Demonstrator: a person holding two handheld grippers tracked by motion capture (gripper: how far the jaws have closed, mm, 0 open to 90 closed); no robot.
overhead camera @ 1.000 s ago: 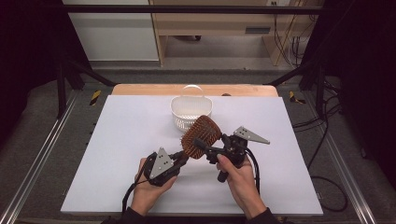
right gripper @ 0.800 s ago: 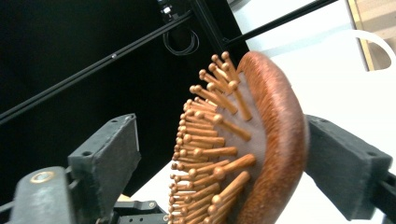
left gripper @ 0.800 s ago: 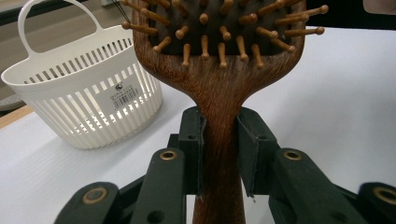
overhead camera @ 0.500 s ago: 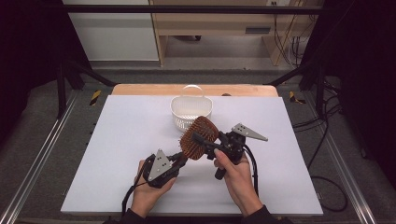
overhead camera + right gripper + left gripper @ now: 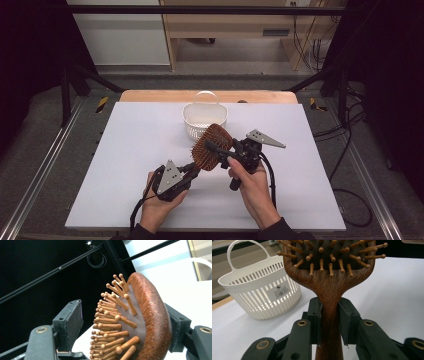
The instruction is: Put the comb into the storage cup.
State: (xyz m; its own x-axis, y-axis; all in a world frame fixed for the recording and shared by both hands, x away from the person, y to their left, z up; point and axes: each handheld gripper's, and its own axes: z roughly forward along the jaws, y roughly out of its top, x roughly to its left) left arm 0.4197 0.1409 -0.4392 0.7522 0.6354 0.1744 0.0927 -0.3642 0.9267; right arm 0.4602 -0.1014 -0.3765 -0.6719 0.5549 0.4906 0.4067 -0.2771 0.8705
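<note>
At the left of the high view, the person's left hand (image 5: 159,202) comes up from the near table edge, wrapped around the left gripper (image 5: 192,170), which points up and to the right. Its jaws are clamped on the wooden handle of the hairbrush (image 5: 212,147); the left gripper view shows both pads pressed against the handle's sides, the bristled head rising above them. The brush is held up off the white table (image 5: 125,150), tilted toward the right, just in front of the white slatted basket (image 5: 204,119), which stands apart from it near the far edge. To the right, the right hand (image 5: 254,186) rises at a slant, its fingers around the body of the right gripper (image 5: 220,151), which points left toward the brush head. Its jaws have just been closing with the head between them: in the right gripper view one pad lies against the rounded wooden back, the other stands apart from the bristle tips.
</note>
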